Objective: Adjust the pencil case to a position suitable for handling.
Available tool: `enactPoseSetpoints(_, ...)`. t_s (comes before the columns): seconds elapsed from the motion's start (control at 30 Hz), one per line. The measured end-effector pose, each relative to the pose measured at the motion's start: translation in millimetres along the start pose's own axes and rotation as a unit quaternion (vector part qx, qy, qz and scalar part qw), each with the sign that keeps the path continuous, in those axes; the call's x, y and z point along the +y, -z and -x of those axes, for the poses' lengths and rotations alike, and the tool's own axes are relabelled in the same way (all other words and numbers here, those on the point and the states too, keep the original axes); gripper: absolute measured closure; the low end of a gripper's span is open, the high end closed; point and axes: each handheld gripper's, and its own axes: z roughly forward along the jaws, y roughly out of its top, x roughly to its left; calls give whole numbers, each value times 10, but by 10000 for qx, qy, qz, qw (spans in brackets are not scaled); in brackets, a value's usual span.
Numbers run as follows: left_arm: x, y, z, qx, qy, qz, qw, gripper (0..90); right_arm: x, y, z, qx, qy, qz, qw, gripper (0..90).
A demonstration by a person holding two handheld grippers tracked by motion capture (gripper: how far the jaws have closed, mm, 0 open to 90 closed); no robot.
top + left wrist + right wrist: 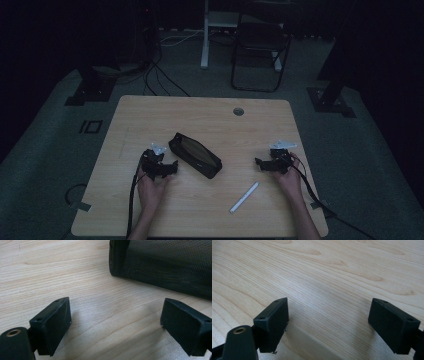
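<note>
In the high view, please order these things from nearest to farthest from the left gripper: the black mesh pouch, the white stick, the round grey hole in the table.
From the left gripper:
1. Black mesh pouch, just beside it, to its right.
2. White stick, front right of centre.
3. Round grey hole, far edge of the wooden table.

Black mesh pouch (165, 265) cut off by top and right edges in left gripper view; one end corner visible. High view dim: pouch opening and contents unreadable. White stick-like item (244, 197) near tabletop's front edge too small to identify. Person's forearms cut off at bottom edge.
</note>
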Motion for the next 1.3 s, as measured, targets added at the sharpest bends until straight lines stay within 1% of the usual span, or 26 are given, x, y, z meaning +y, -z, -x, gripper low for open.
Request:
enactPoseSetpoints(0.17, 2, -2, -6, 91, 87, -4, 9999, 99, 0, 0, 0, 0, 0, 0, 10000, 168)
enactPoseSetpoints(0.33, 2, -2, -5, 92, 90, -5, 9999, 99, -8, 7, -11, -45, -35, 10, 10000, 169)
enactPoseSetpoints(0.43, 6, -7, 6, 136, 139, 2, 9998, 100, -17, 18, -17, -62, -59, 4, 10000, 168)
enactPoseSetpoints(0.5, 5, -7, 6, 137, 139, 3, 9998, 100, -21, 19, -17, -31, -37, -29, 10000, 125)
enactPoseSetpoints(0.57, 5, -6, 6, 136, 139, 1, 9998, 100, -26, 23, -23, -27, -24, -40, 10000, 124)
enactPoseSetpoints(0.67, 6, -7, 6, 139, 142, 2, 9998, 100, -37, 37, -30, -63, -60, -20, 10000, 155)
enactPoseSetpoints(0.77, 6, -7, 6, 140, 143, 2, 9998, 100, -38, 65, -32, -186, -144, 7, 9997, 212)
enactPoseSetpoints(0.93, 6, -7, 6, 140, 145, 4, 9998, 100, -13, 159, -73, -196, -219, 102, 9995, 233)
enactPoseSetpoints(1.03, 6, -7, 6, 140, 145, 4, 9998, 100, 1, 231, -121, -218, -160, 133, 9995, 235)
enactPoseSetpoints(1.1, 6, -7, 6, 140, 144, 3, 9998, 100, 11, 296, -148, -201, -176, 171, 9995, 235)
enactPoseSetpoints(1.2, 6, -7, 6, 140, 144, 3, 9998, 100, 8, 383, -215, -154, -186, 215, 9995, 215)
enactPoseSetpoints(1.3, 6, -7, 6, 140, 144, 2, 9998, 100, -15, 442, -305, -187, -158, 202, 9995, 190)
